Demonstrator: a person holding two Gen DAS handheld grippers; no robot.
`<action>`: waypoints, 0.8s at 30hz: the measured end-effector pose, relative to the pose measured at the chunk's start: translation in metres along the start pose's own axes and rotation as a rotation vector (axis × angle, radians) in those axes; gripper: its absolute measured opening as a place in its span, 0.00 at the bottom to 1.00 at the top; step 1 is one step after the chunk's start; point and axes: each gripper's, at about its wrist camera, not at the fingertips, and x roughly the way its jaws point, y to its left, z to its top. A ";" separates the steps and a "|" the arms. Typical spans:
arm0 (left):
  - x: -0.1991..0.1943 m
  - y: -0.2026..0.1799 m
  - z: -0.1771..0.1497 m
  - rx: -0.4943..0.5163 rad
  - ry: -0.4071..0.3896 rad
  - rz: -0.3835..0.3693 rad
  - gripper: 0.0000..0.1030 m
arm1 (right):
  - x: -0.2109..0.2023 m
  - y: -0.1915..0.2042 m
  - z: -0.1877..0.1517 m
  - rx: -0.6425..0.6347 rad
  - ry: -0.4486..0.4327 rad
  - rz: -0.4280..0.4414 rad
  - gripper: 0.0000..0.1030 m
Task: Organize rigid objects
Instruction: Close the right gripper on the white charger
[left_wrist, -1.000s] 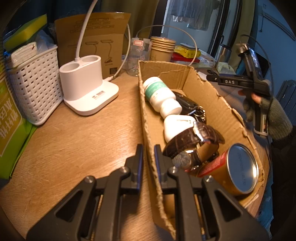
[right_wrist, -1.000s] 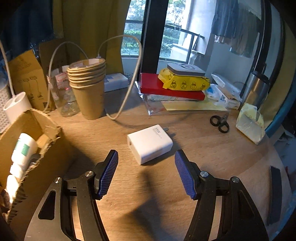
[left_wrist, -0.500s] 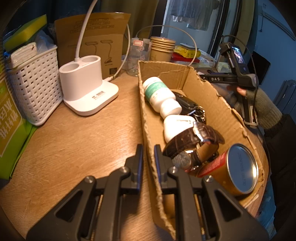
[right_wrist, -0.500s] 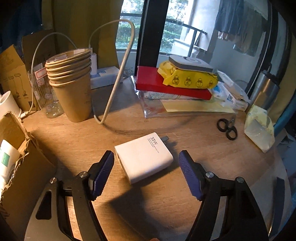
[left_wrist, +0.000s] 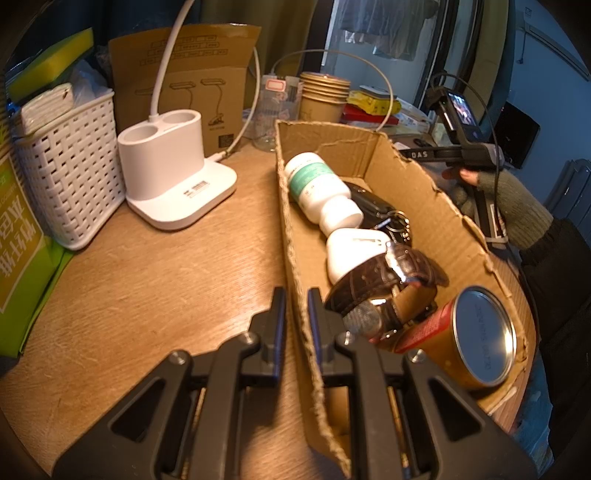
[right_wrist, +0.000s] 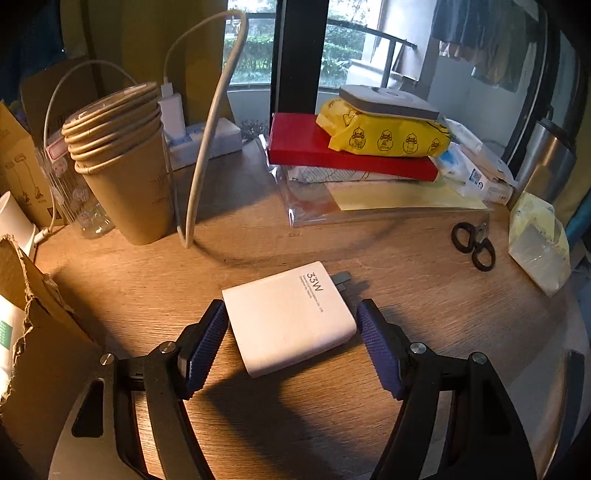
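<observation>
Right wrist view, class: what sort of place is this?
Probably a lived-in home desk by a window: a power strip with plugged charger, stacked paper cups, scissors on a wooden tabletop.

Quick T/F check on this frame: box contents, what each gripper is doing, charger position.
1. The left gripper is clamped on the cardboard box wall. True.
2. The right gripper has lifted the white charger. False: the charger lies on the table, between open jaws.
3. A red can lies in the box. True.
4. The scissors are in the box. False: they lie on the table.
</observation>
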 end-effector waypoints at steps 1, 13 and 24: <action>0.000 0.000 0.000 0.000 0.000 0.000 0.12 | 0.000 0.002 0.000 -0.010 -0.002 -0.004 0.68; 0.000 0.000 0.000 0.000 0.000 0.000 0.12 | -0.011 0.011 -0.005 -0.036 -0.038 -0.075 0.63; 0.000 -0.001 -0.001 0.000 0.000 0.001 0.12 | -0.038 0.020 -0.014 -0.044 -0.115 -0.103 0.63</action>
